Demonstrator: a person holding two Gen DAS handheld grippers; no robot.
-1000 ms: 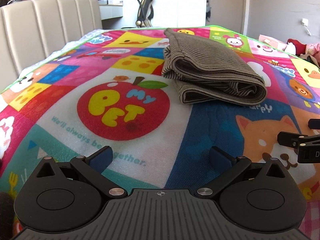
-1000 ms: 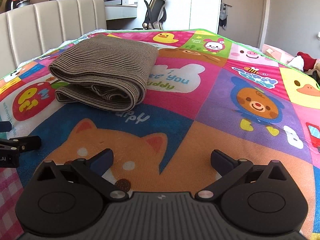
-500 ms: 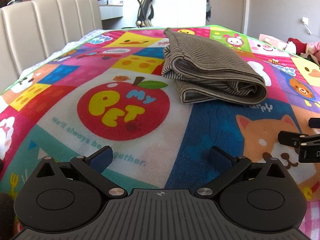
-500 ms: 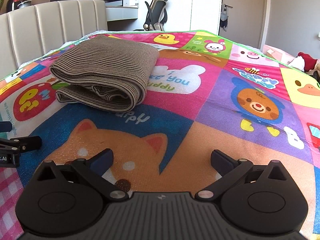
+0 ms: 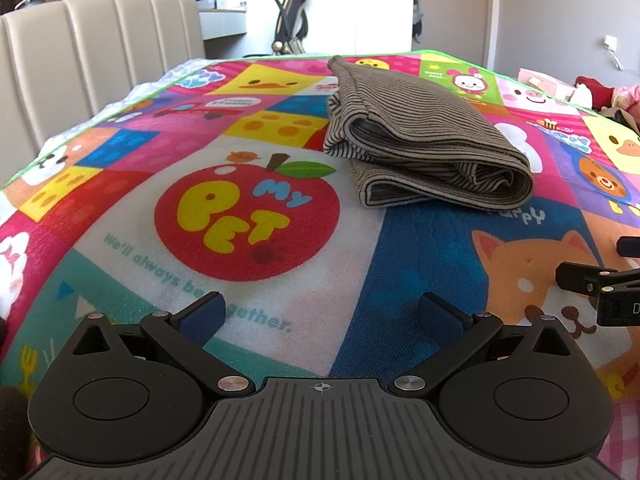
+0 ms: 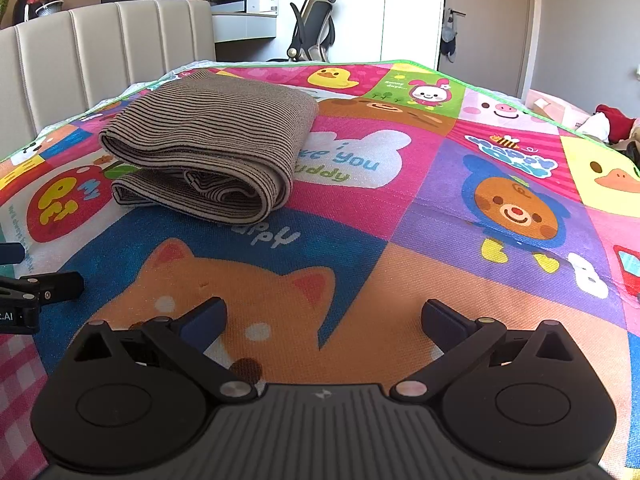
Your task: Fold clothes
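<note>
A brown striped garment lies folded into a thick bundle on the colourful cartoon mat; the right wrist view shows the same garment at upper left on the mat. My left gripper hovers open over the mat, well short of the garment, nothing between its blue pads. My right gripper is open too, over the orange dog picture, to the right of and nearer than the bundle. Each gripper's tip shows at the other view's edge: the right gripper and the left gripper.
A beige padded headboard runs along the mat's left side. An office chair and a white desk stand beyond the far edge. Red and pink items lie off the mat at far right.
The right wrist view has tipped or drawn back slightly, so the garment sits a little lower in frame. The left gripper has barely moved. Both stay open.
</note>
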